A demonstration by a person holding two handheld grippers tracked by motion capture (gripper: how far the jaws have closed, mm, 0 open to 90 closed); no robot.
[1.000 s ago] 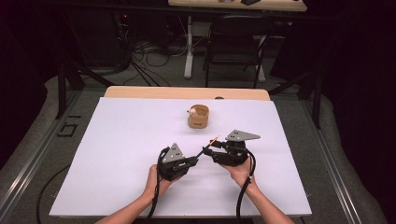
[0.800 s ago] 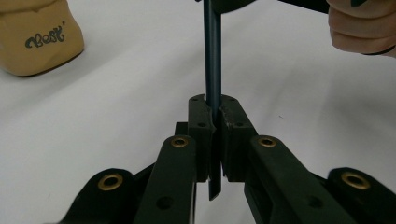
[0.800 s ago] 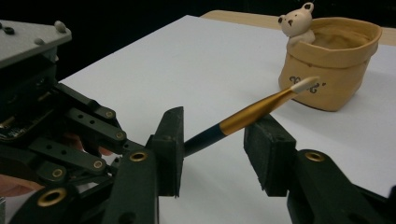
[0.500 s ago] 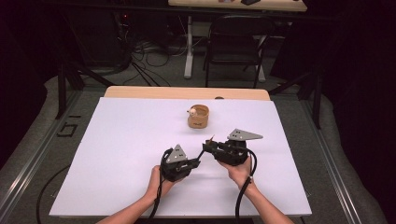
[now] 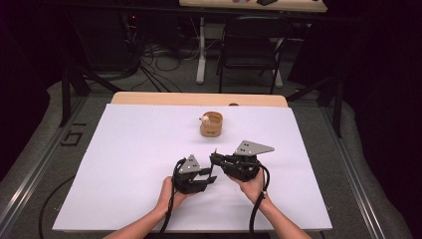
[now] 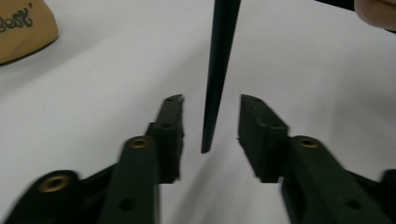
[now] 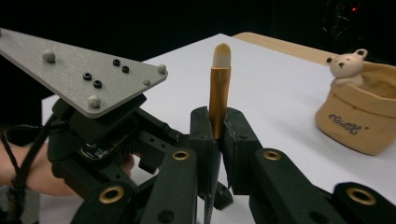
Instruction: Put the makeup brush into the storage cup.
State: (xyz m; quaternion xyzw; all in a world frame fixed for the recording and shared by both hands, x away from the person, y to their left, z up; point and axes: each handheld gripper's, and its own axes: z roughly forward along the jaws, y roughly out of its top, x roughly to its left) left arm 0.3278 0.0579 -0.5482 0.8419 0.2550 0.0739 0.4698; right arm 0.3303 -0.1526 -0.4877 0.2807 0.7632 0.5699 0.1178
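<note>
A small brush [image 7: 219, 79] with a gold ferrule, pale bristles and a tapered black handle [image 6: 217, 70] stands upright between the two grippers. My right gripper [image 7: 218, 114] is shut on it just below the ferrule. My left gripper [image 6: 211, 99] is open: its jaws have just been opening, and the handle's thin end hangs between the pads, touching neither. In the high view both grippers meet near the table's front middle, the left gripper [image 5: 210, 177] below the right gripper [image 5: 215, 159], with the brush tip [image 5: 215, 152] pointing up.
A tan fabric pot [image 5: 211, 124] with a small bear figure [image 7: 348, 63] on its rim stands farther back on the white table [image 5: 124, 164]. The left gripper's grey plate [image 7: 84, 70] is close beside the right jaws. A chair [image 5: 249, 50] stands beyond the table.
The right gripper has closed on the brush near the ferrule. The left gripper's jaws have spread apart and let go of the handle. Both hands have barely shifted.
</note>
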